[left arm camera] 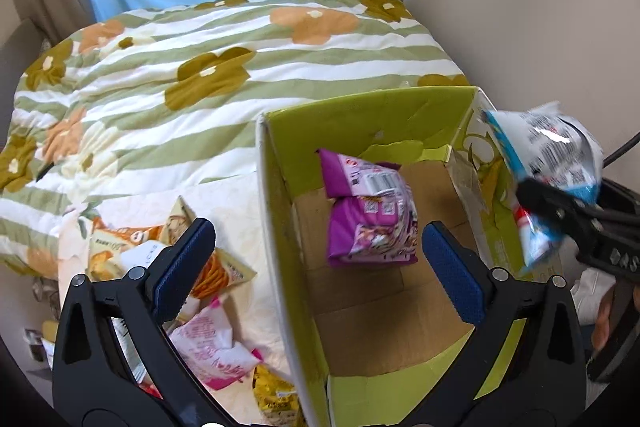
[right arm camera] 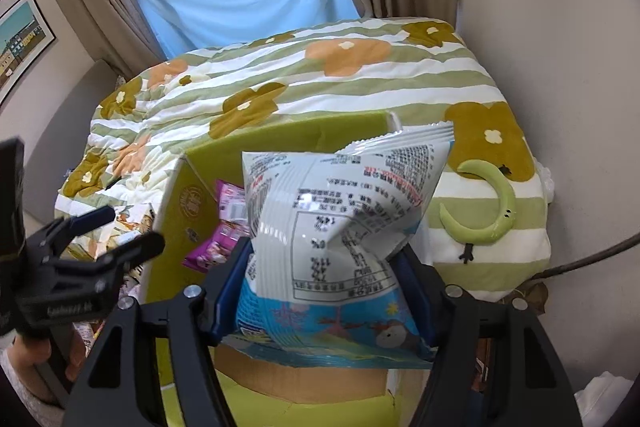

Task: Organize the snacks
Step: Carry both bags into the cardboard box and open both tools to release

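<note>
Crinkled foil snack bag point(right arm camera: 340, 227) in right gripper point(right arm camera: 326, 291)

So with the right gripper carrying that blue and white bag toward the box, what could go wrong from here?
1. The right gripper pinches the puffy blue and white snack bag near its bottom; it could slip or get crushed.
2. In the left wrist view the bag hangs beside the green cardboard box, outside its right wall; released now, it would likely miss.
3. The open left gripper hovers over the box, possibly blocking the drop.

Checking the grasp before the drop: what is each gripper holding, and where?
Right gripper: white-and-blue snack bag, pinched across its lower half. Left gripper: jaws open, nothing held.
</note>
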Tool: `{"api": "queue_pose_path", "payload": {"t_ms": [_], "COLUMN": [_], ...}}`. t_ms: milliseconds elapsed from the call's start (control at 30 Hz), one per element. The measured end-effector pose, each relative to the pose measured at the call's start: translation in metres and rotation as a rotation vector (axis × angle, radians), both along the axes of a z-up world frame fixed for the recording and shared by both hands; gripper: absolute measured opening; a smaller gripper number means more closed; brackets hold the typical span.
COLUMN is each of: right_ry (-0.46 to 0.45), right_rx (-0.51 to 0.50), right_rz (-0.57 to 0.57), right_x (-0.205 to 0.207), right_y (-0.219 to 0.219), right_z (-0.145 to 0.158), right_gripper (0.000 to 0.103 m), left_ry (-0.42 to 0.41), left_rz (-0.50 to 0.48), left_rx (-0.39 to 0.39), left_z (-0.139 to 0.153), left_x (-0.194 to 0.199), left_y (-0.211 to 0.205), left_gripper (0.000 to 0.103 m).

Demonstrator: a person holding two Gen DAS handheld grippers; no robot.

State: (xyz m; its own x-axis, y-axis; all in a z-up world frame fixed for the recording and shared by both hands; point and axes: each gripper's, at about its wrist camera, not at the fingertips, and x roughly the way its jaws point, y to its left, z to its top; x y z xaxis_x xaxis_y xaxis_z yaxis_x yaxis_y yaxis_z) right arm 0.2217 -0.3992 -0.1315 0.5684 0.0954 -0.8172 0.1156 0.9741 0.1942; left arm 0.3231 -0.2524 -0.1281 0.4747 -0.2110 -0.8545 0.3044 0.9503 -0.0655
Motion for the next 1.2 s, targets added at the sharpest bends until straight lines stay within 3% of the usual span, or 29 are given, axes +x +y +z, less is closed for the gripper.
{"api": "queue_pose_path", "payload": {"t_ms": [167,267,567,1200], "right_ry": [0.023,0.017,0.031,-0.101], "right_rx": [-0.004,-0.043,-0.028,-0.035], "right_rz": [0.009,-0.002,-0.010,0.033], "right_x": [0.026,0.037,0.020,-0.031], "right_y": [0.003,0.004,-0.005,0.015], "right_z": [-0.012,-0.018,-0.024,0.040], "right_gripper": [0.070,0.103,0.103,0.103], "left_ry": [-0.011,-0.008,-0.012,-0.140], "left_rz": [0.029,0.030,0.024,0.073], "left_rx": [-0.005,0.004,0.024,0.032], "left_z": [0.003,0.002,0.000,0.069], "left_x": [0.002,0.004,0.000,-0.050], "left_y": [0.009,0.009,0.006,0.017], "left_gripper": [0.102,0.102,0.102,0.102]}}
